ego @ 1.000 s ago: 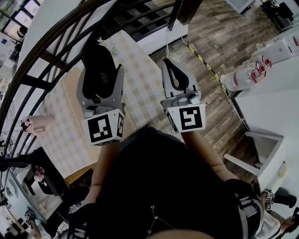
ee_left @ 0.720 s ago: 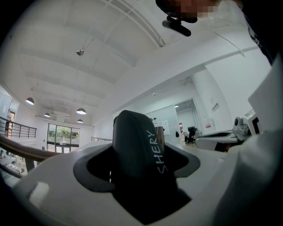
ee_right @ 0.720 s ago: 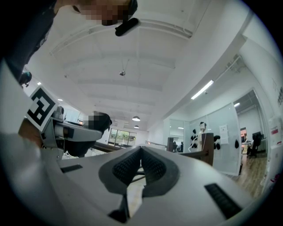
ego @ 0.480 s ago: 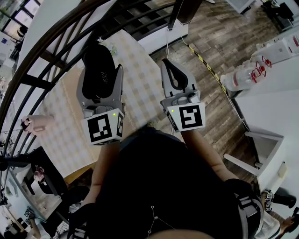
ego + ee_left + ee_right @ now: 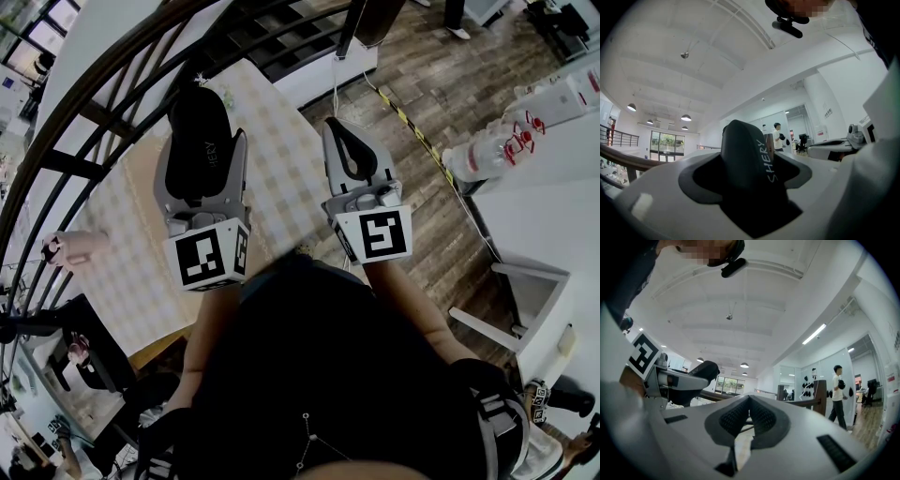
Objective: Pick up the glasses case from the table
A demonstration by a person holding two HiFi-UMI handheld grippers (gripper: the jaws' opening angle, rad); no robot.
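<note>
- The left tool (image 5: 204, 142) has its two jaws spread wide and clamped on a black, oval, hard-shell glasses case (image 5: 197, 117); the pads press on the case's two long sides.
- In the left gripper view the case fills the gap between the jaws. It stands on edge and juts out past the jaw tips, with white lettering along its right flank.
- The case is off the worktop (image 5: 281, 164), a surface under a pale checked cloth, and nothing but the left tool touches it. From the head view it hangs over the far left part of that cloth, near a dark curved wooden railing (image 5: 103, 112).
- The right tool (image 5: 339, 131) is closed. Its ribbed dark pads meet at the tips and nothing lies between them.
- The right tool is beside the left one but apart from it, over the worktop's right edge, where the cloth gives way to a brown plank floor (image 5: 441, 84).
- Each tool carries a white cube with black square markers at its near end, close to the person's dark-clothed body.
</note>
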